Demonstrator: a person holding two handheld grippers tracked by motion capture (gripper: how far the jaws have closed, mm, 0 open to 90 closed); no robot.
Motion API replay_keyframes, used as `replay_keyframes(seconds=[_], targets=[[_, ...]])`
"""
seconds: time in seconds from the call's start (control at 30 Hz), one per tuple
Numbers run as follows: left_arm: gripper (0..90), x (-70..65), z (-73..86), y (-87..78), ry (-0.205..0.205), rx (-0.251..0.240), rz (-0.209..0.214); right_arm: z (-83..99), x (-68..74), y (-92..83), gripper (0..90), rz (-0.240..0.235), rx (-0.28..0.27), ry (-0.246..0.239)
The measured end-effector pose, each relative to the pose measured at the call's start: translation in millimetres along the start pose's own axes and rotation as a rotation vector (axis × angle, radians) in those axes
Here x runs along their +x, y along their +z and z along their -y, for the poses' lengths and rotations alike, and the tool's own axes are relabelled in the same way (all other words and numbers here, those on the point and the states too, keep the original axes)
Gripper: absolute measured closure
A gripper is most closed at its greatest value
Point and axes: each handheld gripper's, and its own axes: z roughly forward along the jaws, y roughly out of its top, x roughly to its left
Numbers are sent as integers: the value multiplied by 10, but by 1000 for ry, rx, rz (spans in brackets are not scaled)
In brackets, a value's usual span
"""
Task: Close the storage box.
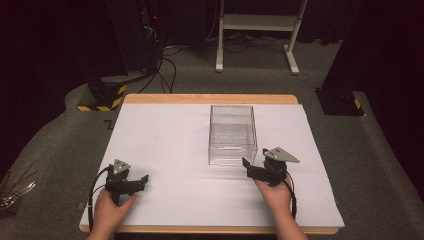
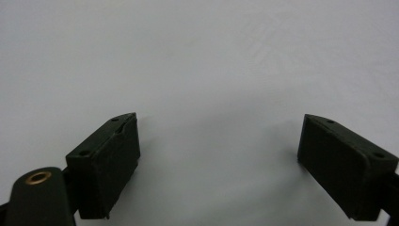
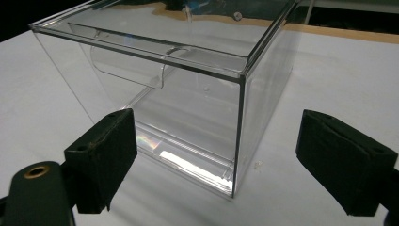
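A clear plastic box with a drawer-style front stands on the white table, right of centre. In the right gripper view the clear box sits just ahead, its near right corner between the lines of the two jaws, untouched. My right gripper is open, just below the box's front right corner. My left gripper rests low at the table's front left, open, with bare white surface between its jaws.
A wooden edge borders the table's far side. Beyond it, on grey carpet, stand a white frame, black stands with yellow-striped bases, and cables. Some thin tools lie on the floor at far left.
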Motion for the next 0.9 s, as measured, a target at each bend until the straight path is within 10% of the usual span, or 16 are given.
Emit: replay_keyframes(seconds=[0.47,0.9], targets=[[134,-2,1,0,-2,0,1,171,-36,-392,130,9,-1,-32],[134,-4,1,1,-2,-1,-1,508,-305,-640,131,92,109,-11]])
